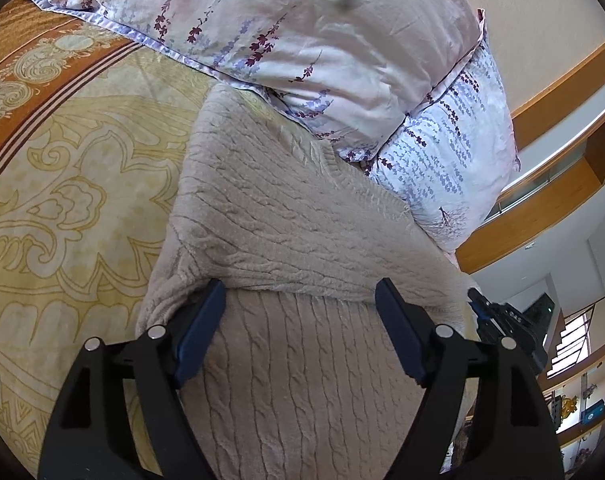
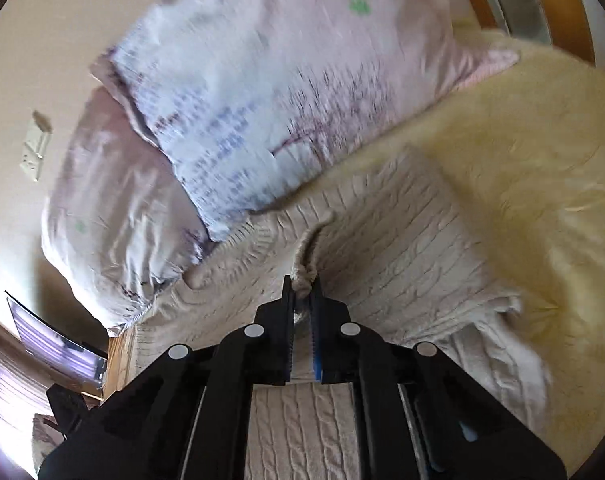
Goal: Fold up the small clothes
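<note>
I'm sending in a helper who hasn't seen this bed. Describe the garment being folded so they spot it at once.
Start at the bed with the yellow patterned bedspread and find the two floral pillows stacked at its head. Right below them lies the sweater, partly folded, its edge pinched in the right gripper. It alone is plain beige cable-knit; everything around it is smooth printed fabric.

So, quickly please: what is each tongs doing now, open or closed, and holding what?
Left tongs: open, over the beige knit sweater, holding nothing.
Right tongs: closed on a pinched fold of the sweater.
</note>
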Motion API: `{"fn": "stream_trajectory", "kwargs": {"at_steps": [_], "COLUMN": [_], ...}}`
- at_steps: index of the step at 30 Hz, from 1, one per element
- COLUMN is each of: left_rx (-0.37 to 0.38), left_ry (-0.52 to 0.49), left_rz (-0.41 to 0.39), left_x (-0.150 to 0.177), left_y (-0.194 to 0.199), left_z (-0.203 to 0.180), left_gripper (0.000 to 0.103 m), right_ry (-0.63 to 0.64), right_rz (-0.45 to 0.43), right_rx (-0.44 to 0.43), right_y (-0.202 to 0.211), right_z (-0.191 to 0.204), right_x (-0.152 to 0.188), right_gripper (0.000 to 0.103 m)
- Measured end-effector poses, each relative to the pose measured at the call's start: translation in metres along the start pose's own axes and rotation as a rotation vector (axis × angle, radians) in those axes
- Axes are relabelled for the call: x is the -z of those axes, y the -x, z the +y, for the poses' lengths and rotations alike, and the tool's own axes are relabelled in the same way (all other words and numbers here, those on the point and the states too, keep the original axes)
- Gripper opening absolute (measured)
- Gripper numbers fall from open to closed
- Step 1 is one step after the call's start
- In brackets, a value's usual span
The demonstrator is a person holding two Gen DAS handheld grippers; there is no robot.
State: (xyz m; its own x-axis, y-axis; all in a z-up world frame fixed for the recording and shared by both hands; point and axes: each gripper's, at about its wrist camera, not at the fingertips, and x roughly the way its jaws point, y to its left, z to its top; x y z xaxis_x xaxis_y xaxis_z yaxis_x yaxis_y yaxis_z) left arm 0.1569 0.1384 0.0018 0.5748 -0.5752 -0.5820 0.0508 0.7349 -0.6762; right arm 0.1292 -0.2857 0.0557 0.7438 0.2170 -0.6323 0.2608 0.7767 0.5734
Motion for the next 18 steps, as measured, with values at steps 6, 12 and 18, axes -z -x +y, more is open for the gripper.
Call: {"fn": "stream_trajectory", "kwargs": {"at_steps": [6,12,18], "left_rx": [-0.016,0.004,-0.008], "left_ry": [-0.015,-0.049,-0.110], "left_rz": [0.006,-0.009,-0.017], "left_x": [0.005,0.020,0.046], "left_y": [0.004,0.027,0.058], "left_z": [-0.004,-0.007,-0.002], "left_gripper": [0.077,0.077,0.077], "right_ry": [-0.045,0.008,0.013], "right_rz": [0.075,0.089,0.063], "right_rx": [0.130,0.135,0.012], "right_y": [-0.024,-0.018,0.031], "right_z": [-0.026,-0.016,-0.036], "right_x": [0.012,0.010,0.013], "right_gripper": [0.007,0.013,0.057]}}
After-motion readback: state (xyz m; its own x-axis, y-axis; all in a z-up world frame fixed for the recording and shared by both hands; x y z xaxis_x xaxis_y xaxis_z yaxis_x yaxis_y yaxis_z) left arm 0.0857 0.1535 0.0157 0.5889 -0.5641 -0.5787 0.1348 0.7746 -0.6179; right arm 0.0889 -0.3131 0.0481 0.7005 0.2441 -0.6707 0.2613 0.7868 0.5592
